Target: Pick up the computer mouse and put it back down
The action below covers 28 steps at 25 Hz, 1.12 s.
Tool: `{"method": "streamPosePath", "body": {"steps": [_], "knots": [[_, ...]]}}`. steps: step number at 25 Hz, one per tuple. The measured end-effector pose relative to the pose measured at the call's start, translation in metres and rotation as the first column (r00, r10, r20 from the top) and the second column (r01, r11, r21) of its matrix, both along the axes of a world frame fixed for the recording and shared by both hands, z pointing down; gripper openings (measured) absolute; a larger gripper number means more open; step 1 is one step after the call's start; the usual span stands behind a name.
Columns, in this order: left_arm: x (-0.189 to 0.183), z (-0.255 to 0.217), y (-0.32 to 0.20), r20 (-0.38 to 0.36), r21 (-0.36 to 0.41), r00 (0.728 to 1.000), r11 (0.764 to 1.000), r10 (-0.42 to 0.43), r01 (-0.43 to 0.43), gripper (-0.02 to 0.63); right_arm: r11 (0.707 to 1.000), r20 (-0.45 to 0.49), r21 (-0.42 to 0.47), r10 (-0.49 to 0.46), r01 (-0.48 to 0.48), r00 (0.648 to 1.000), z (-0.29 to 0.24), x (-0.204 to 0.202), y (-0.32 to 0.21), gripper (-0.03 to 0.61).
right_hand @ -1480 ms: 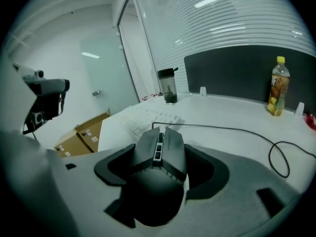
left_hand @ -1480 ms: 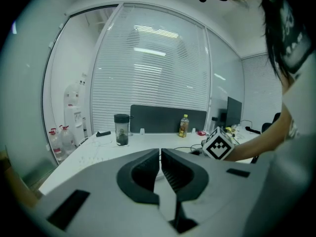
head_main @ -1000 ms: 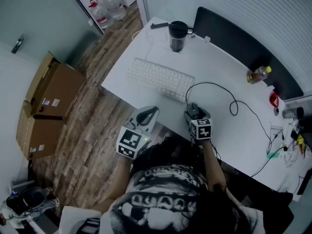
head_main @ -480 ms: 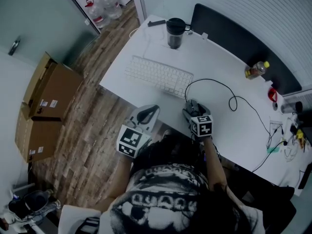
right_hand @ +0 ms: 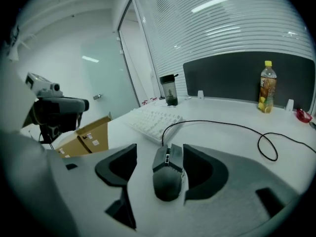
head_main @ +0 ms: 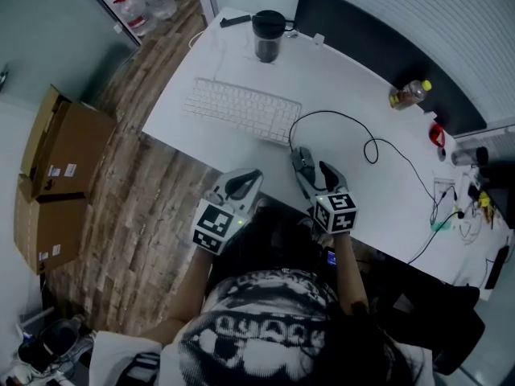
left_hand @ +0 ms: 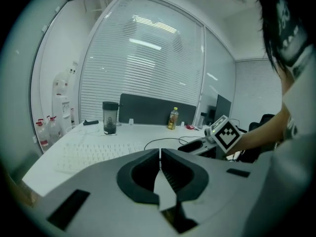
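Observation:
The dark wired computer mouse point(right_hand: 168, 174) lies between the jaws of my right gripper point(right_hand: 160, 147). It sits against the right jaw, and white desk shows between it and the left jaw. These jaws have just been closing, and the pads do not press it from both sides. I cannot tell whether the mouse still rests on the white desk point(head_main: 354, 79). In the head view the right gripper point(head_main: 315, 171) hangs over the desk's near edge. My left gripper point(head_main: 244, 182) point(left_hand: 159, 154) is shut and empty, just off that edge.
A white keyboard point(head_main: 241, 109) lies left of the mouse cable point(head_main: 354, 127). A dark tumbler point(head_main: 267, 36) and a drink bottle point(head_main: 408, 95) stand by the dark rear panel point(head_main: 378, 51). Loose cables point(head_main: 463, 219) clutter the right end. Cardboard boxes point(head_main: 56, 159) sit on the floor.
The right gripper has come up toward the head camera, and its two jaws now show apart. The head view has shifted, so the desk sits further left. The left gripper stays shut.

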<state>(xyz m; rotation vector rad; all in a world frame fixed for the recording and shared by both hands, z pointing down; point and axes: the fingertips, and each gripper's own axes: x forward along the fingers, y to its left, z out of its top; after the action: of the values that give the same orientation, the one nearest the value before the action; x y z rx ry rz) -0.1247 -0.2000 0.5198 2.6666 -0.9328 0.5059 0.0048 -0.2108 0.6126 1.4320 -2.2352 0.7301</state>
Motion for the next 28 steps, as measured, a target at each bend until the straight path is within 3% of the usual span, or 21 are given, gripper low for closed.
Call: {"method": "streamPosePath", "body": {"steps": [8, 16, 23, 28], "knots": [[0.002, 0.017, 0.015, 0.052, -0.017, 0.998, 1.000, 0.026, -0.025, 0.011, 0.999, 0.038, 0.036, -0.017, 0.015, 0.999, -0.029, 0.009, 0.028, 0.273], [0.009, 0.009, 0.039, 0.071, 0.016, 0.995, 0.998, -0.065, 0.064, 0.011, 0.992, 0.041, 0.124, -0.023, 0.018, 0.999, -0.066, 0.039, 0.063, 0.232], [0.047, -0.010, 0.103, 0.044, 0.048, 0.993, 0.993, -0.112, 0.110, 0.011, 0.982, 0.067, 0.176, -0.078, 0.066, 0.995, -0.080, 0.057, 0.118, 0.212], [0.069, -0.017, 0.161, 0.036, 0.052, 0.990, 0.990, -0.133, 0.131, 0.011, 0.966, 0.089, 0.233, -0.140, 0.116, 0.986, -0.094, 0.058, 0.162, 0.152]]}}
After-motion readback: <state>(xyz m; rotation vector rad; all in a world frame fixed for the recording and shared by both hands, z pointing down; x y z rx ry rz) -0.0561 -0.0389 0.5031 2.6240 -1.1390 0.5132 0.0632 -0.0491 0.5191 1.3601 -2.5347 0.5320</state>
